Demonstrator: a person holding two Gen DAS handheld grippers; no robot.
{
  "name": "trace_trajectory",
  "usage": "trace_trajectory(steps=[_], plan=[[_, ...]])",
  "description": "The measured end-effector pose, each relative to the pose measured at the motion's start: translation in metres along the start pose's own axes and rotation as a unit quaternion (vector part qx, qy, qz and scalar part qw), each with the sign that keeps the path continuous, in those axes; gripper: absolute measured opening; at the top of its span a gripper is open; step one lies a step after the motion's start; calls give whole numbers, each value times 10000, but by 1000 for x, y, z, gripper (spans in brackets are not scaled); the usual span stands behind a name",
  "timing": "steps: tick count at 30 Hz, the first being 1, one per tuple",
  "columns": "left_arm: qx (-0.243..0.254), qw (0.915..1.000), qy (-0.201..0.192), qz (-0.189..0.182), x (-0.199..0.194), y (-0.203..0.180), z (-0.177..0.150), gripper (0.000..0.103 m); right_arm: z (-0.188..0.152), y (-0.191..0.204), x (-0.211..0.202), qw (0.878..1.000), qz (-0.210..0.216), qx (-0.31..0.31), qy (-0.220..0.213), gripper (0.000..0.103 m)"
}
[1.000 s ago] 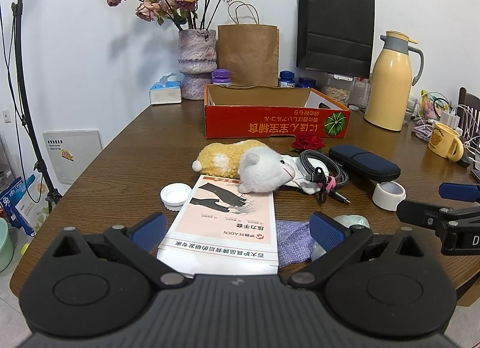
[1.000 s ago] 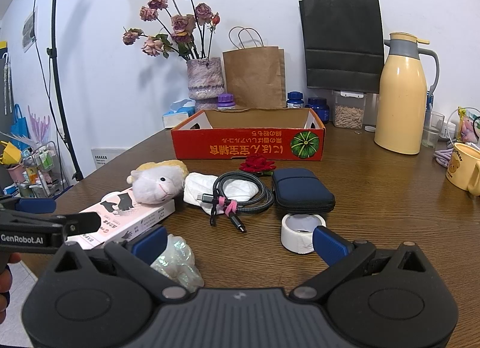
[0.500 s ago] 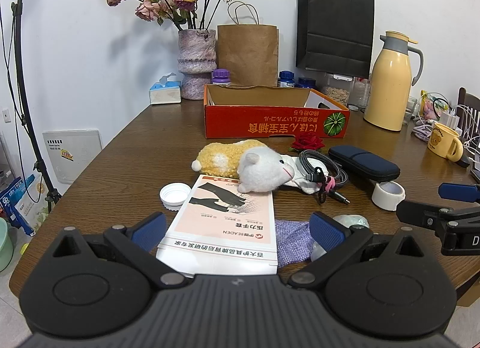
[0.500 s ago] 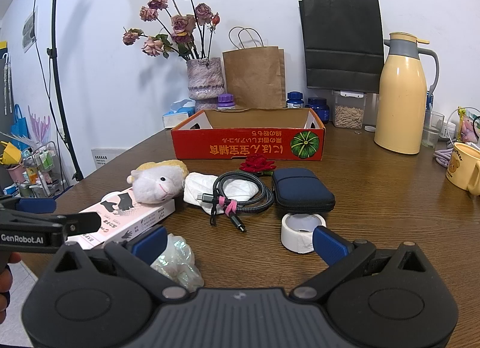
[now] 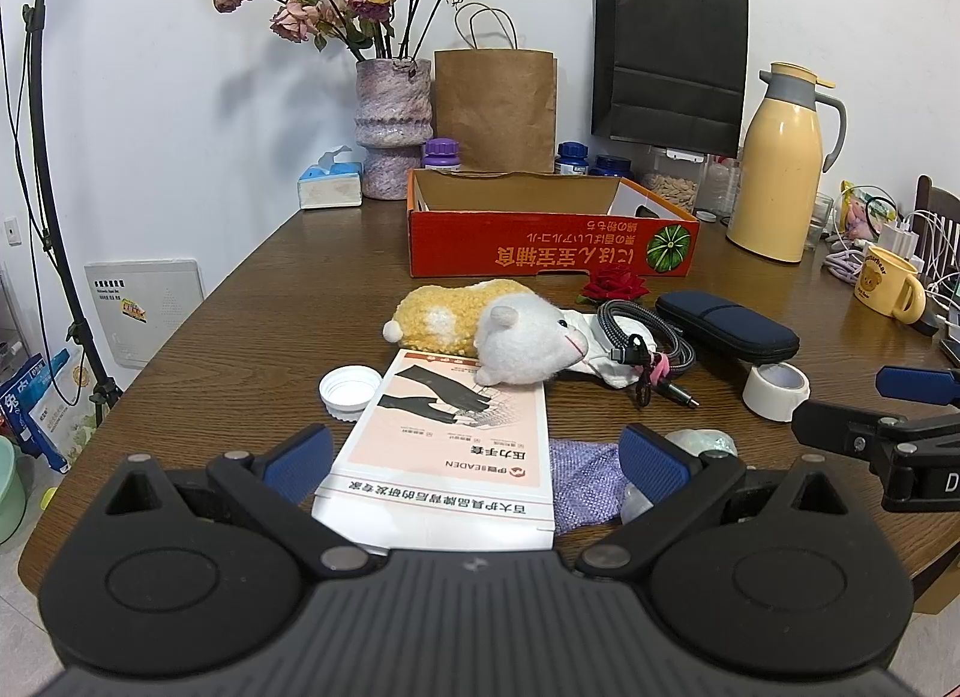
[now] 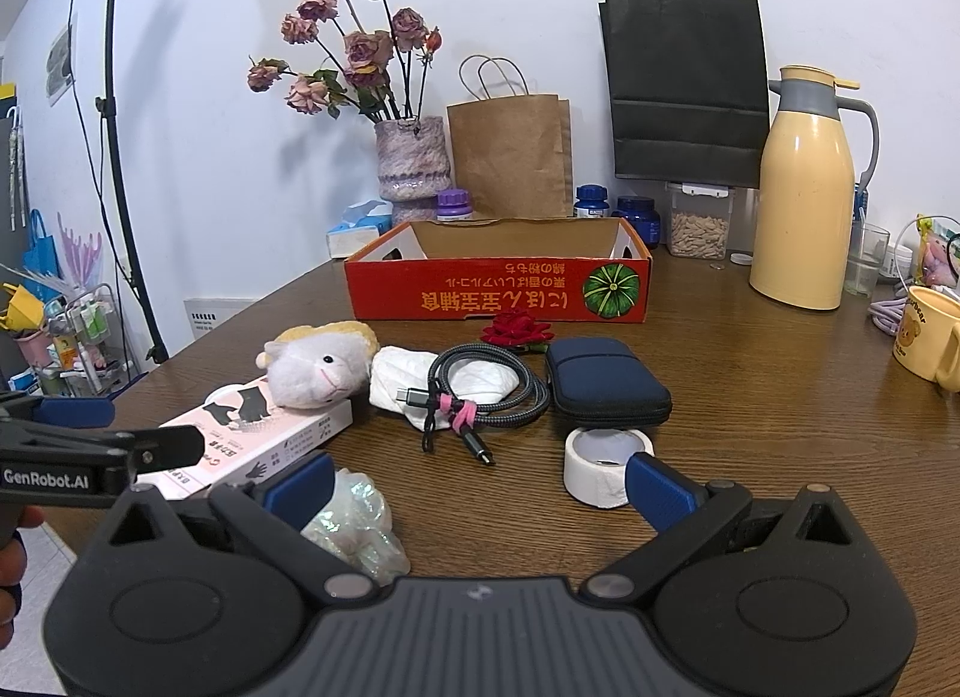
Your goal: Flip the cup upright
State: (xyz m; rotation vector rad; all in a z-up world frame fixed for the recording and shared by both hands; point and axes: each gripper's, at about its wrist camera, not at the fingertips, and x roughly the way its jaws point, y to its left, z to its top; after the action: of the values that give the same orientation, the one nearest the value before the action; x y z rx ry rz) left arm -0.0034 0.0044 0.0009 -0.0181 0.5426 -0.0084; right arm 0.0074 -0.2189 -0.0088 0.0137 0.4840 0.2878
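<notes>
A translucent, iridescent cup [image 6: 354,517] lies on its side on the wooden table [image 6: 750,427], just past my right gripper's left fingertip. In the left wrist view the same cup [image 5: 702,440] peeks out behind the right finger, beside a purple cloth [image 5: 579,472]. My right gripper [image 6: 478,490] is open and holds nothing. My left gripper [image 5: 477,460] is open too, hovering over a pink-and-white box [image 5: 456,433]. A yellow bear mug [image 5: 887,287] stands upright at the far right.
A plush toy [image 5: 480,331], a white lid [image 5: 350,392], a coiled cable [image 6: 480,391], a dark case [image 6: 606,382] and a tape roll [image 6: 603,472] crowd the table's middle. Behind stand a red cardboard tray [image 6: 498,295], a vase [image 6: 414,168], paper bags and a yellow thermos [image 6: 804,199].
</notes>
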Motion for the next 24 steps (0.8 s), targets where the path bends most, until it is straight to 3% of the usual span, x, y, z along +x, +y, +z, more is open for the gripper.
trace_trajectory(steps=[24], plan=[[-75,9999,17,79,0,7,-1,103,-1,12,5,9996,218,-161,70,103]])
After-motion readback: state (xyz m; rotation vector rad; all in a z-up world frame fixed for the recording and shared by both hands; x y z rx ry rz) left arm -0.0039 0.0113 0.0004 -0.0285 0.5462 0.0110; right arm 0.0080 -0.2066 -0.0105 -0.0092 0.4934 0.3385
